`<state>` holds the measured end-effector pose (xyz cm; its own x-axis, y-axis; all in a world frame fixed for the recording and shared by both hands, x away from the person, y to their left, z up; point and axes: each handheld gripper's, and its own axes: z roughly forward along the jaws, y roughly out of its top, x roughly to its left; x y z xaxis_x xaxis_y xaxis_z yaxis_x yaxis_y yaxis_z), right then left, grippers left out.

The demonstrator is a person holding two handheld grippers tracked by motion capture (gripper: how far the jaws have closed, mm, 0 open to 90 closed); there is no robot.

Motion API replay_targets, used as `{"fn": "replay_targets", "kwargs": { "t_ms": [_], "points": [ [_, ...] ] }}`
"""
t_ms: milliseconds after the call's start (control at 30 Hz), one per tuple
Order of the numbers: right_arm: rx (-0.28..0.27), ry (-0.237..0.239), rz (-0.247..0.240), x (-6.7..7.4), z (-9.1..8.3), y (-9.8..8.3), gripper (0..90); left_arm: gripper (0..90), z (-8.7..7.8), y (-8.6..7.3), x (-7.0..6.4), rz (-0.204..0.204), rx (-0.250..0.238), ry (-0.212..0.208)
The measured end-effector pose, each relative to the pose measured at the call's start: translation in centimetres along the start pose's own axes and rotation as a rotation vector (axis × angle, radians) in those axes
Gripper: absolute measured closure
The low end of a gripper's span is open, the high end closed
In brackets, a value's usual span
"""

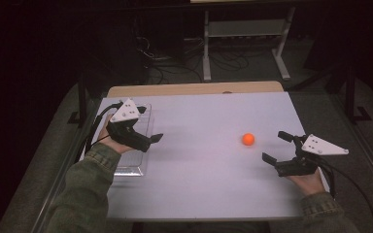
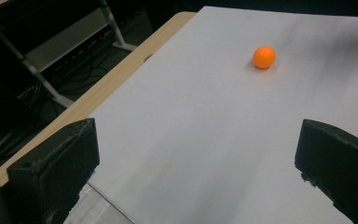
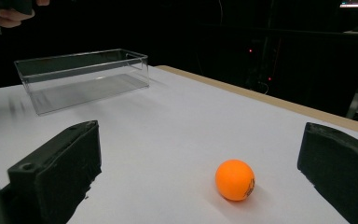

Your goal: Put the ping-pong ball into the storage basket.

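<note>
A dark room surrounds my white matte bench (image 1: pixel 199 184). My right tongs (image 1: pixel 275 147) gape wide and empty just beside the smooth orange ball (image 1: pixel 248 139); my left tongs (image 1: pixel 151 141), also wide and empty, hover over the clear plastic box (image 1: pixel 138 167), well apart from the ball. I should straddle the round ball evenly and close gently, lest it roll away.

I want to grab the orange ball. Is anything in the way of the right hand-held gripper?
No. The right hand-held gripper is open, and only bare white table lies between it and the ball. The clear box sits far off on the other side.
</note>
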<state>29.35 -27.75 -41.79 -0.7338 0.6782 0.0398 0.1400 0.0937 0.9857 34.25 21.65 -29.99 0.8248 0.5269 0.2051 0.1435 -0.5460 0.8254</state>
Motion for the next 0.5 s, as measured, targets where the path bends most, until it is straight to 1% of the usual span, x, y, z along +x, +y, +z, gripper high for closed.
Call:
{"fn": "replay_targets", "kwargs": {
  "t_ms": [33,67,133,300,333,500],
  "points": [
    [0.000,0.001,0.000,0.0,0.0,0.0,0.0,0.0,0.1,0.1,0.0,-0.001,0.003,0.001],
    [0.001,0.000,-0.001,0.0,0.0,0.0,0.0,0.0,0.2,0.2,0.0,0.007,0.007,-0.001],
    [0.002,0.001,0.000,0.0,0.0,0.0,0.0,0.0,0.4,0.4,0.0,0.006,0.002,-0.011],
    [0.003,0.004,-0.001,0.0,0.1,0.0,0.0,0.0,0.7,1.0,0.2,0.018,0.008,-0.013],
    [0.004,0.004,0.000,0.0,0.1,0.0,0.0,0.0,0.8,1.1,0.2,0.014,0.006,-0.013],
    [0.005,0.005,-0.001,0.0,0.1,-0.1,0.0,0.0,1.2,1.7,0.1,0.031,0.014,-0.025]
  ]
}}
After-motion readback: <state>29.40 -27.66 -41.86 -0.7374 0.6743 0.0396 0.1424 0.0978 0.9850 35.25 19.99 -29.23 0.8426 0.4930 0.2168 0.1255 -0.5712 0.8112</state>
